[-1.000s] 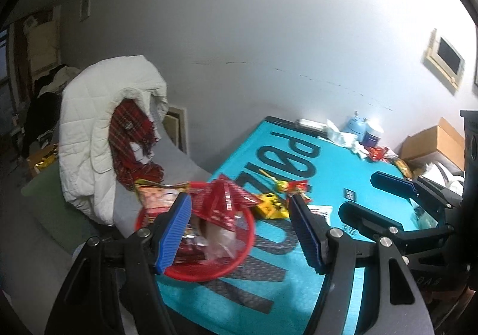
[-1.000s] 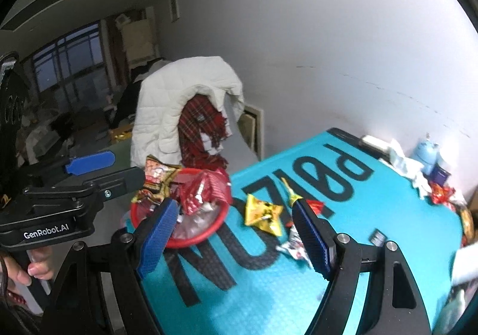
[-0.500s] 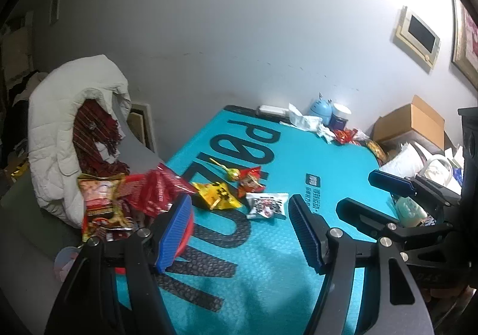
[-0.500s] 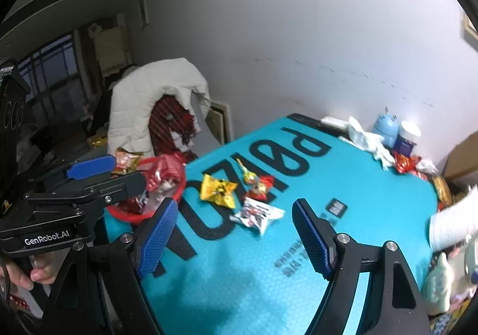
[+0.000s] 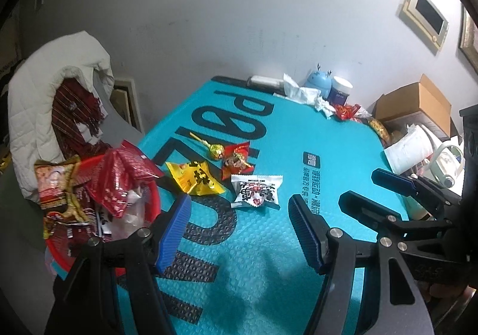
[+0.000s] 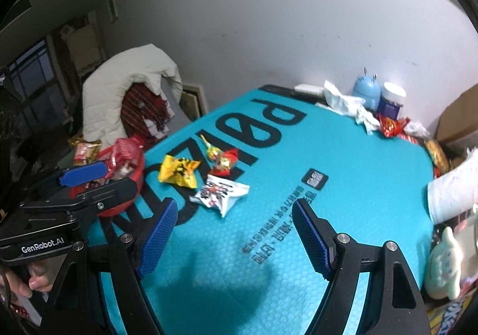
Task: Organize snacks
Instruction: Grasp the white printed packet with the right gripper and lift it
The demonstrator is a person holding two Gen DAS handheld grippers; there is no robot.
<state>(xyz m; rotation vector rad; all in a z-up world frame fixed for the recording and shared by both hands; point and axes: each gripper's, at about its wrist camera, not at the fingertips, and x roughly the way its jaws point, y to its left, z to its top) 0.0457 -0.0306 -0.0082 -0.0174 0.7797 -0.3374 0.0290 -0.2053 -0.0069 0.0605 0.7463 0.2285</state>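
Note:
A red bowl (image 5: 153, 197) heaped with snack packets stands at the left edge of the teal table mat (image 5: 269, 245). Loose on the mat beside it lie a yellow packet (image 5: 194, 181), a gold lollipop (image 5: 214, 150), a small red packet (image 5: 236, 160) and a white packet (image 5: 257, 191). My left gripper (image 5: 239, 200) hangs open above the mat, just short of the white packet, holding nothing. My right gripper (image 6: 234, 205) is also open and empty, with the white packet (image 6: 219, 193) just beyond its fingertips and the bowl (image 6: 136, 182) to its left.
A white jacket (image 5: 53, 90) drapes a chair left of the table. Tissues (image 6: 343, 102), a blue toy (image 6: 366, 90), a jar (image 6: 391, 102) and more wrappers (image 6: 391, 125) crowd the far corner. A cardboard box (image 5: 418, 108) and a plush toy (image 6: 445, 263) sit on the right.
Both grippers have swung right and dropped toward the mat. The bowl has slid to the left of each view and the loose packets now lie ahead. The jaws kept their width.

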